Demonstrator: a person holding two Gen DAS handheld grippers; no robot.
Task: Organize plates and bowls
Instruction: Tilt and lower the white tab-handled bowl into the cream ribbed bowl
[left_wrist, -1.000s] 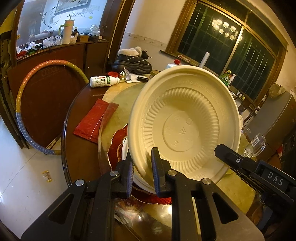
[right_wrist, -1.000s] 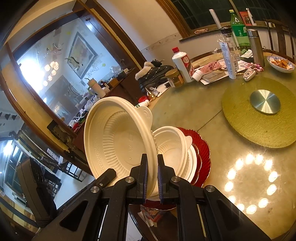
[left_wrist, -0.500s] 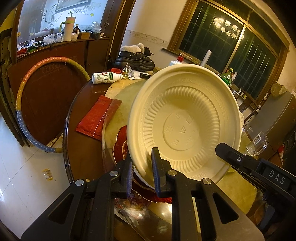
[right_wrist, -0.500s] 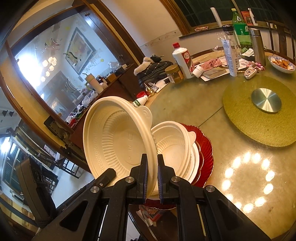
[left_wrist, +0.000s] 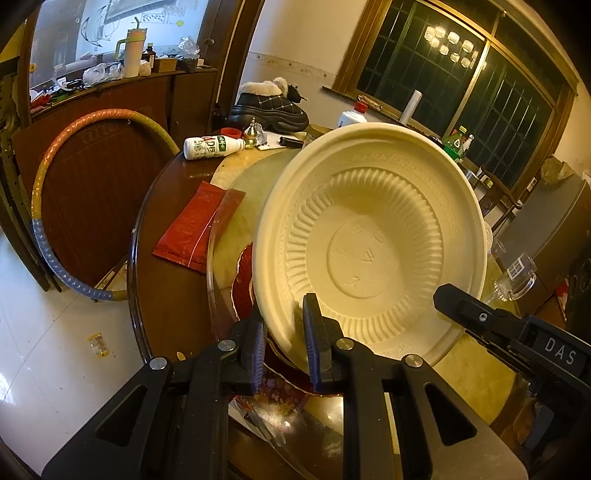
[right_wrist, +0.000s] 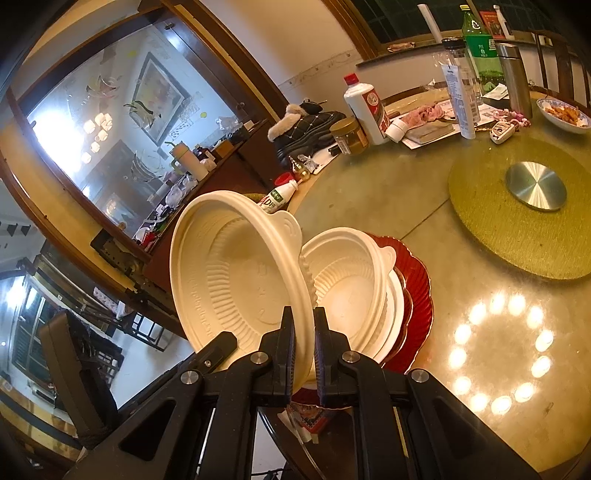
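Ribbed cream plastic bowl (left_wrist: 369, 251), tilted

In the left wrist view: large bowl (left_wrist: 369, 243) at centre frame, tilted on edge, rim between the fingers of left gripper (left_wrist: 284, 343) at lower centre. Packet (left_wrist: 192, 229) left of it on round table (left_wrist: 147, 258); lying bottle (left_wrist: 210, 147) and boot (left_wrist: 271, 107) above, toward upper centre. Hoop (left_wrist: 66, 206) at far left. In the right wrist view: same bowl left of centre, pinched by right gripper (right_wrist: 304, 347); small bowl (right_wrist: 347, 288) just right, nested on stacked plates (right_wrist: 413, 302). Turntable mat (right_wrist: 524, 236) at right; upright bottle (right_wrist: 365, 107) at upper centre.
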